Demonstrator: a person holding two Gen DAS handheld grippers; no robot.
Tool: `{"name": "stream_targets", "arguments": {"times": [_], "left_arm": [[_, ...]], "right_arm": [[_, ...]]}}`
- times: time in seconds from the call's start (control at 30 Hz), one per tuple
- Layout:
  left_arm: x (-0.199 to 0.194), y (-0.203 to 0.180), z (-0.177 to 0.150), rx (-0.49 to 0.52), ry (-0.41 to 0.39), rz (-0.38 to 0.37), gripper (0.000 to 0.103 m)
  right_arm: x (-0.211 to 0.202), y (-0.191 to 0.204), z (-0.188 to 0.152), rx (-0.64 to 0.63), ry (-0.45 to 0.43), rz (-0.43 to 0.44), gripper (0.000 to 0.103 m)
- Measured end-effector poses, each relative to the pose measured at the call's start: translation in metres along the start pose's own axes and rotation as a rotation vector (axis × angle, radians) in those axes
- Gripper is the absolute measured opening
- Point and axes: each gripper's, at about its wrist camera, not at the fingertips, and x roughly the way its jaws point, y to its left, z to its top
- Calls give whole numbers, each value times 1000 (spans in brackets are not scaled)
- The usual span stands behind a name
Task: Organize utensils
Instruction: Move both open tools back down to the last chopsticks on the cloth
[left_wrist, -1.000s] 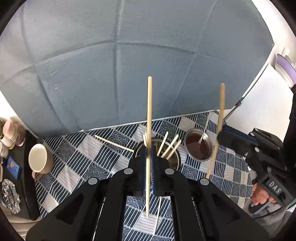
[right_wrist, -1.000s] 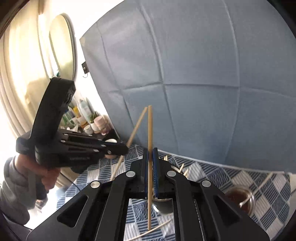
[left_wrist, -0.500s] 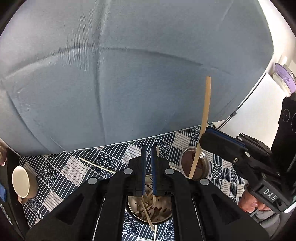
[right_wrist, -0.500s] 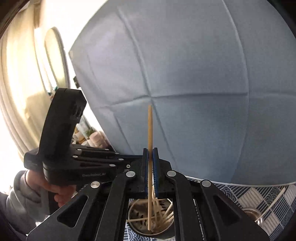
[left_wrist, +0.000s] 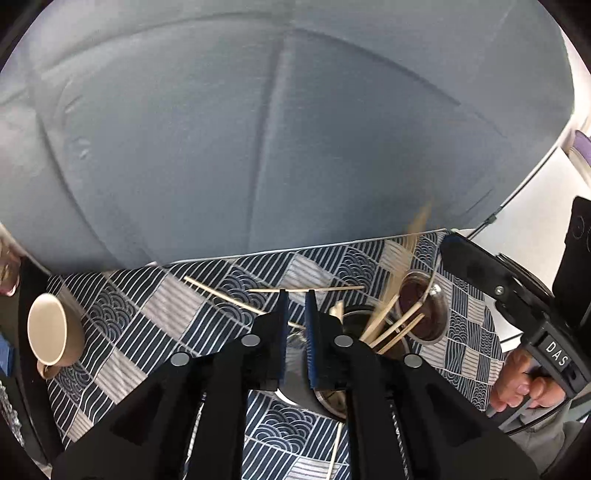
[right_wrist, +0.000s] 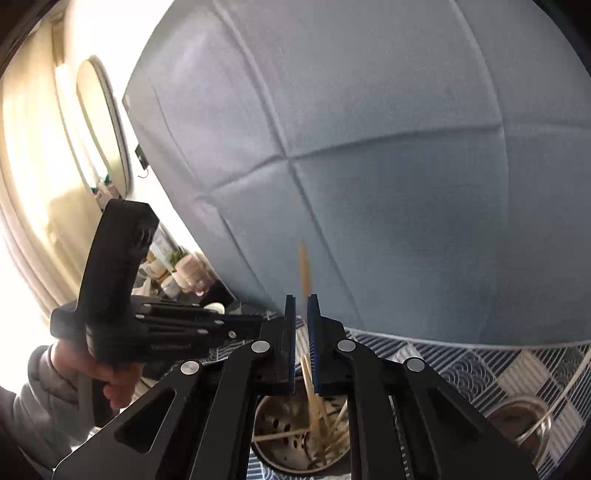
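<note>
A perforated metal utensil holder (right_wrist: 295, 439) stands on the patterned cloth with several wooden chopsticks (left_wrist: 391, 328) leaning in it. My right gripper (right_wrist: 301, 306) is just above it, jaws slightly parted, and a blurred chopstick (right_wrist: 308, 362) drops between them into the holder. My left gripper (left_wrist: 295, 299) is slightly open and empty, just left of the holder (left_wrist: 299, 376). Two loose chopsticks (left_wrist: 229, 299) lie on the cloth beyond it. The right gripper shows at the right of the left wrist view (left_wrist: 450, 247).
A glass cup of dark liquid with a spoon (left_wrist: 424, 314) stands right of the holder. A beige mug (left_wrist: 51, 328) sits at the cloth's left edge. A padded grey-blue headboard (left_wrist: 295, 129) rises behind. Small jars (right_wrist: 184, 273) stand on a far shelf.
Both chopsticks have been let go. The left one went into the holder first; the right gripper's jaws have now parted and its chopstick is falling in. My left gripper has shifted left.
</note>
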Motion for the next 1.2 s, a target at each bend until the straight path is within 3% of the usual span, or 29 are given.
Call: {"name": "stream_targets", "arguments": {"times": [0.13, 0.3, 0.5, 0.8, 1.2], "left_arm": [[-2, 8, -3, -12, 5, 18, 25], [-3, 15, -9, -29, 13, 20, 32], [-2, 22, -19, -54, 36, 19, 39], [3, 34, -46, -76, 80, 47, 53], [20, 39, -97, -82, 176, 87, 66]], "right_arm": [[-3, -2, -4, 6, 20, -26, 9], [-13, -5, -14, 26, 34, -61, 22], [-24, -6, -29, 33, 67, -95, 23], [-40, -4, -46, 46, 90, -123, 37], [-46, -18, -67, 45, 157, -175, 38]]}}
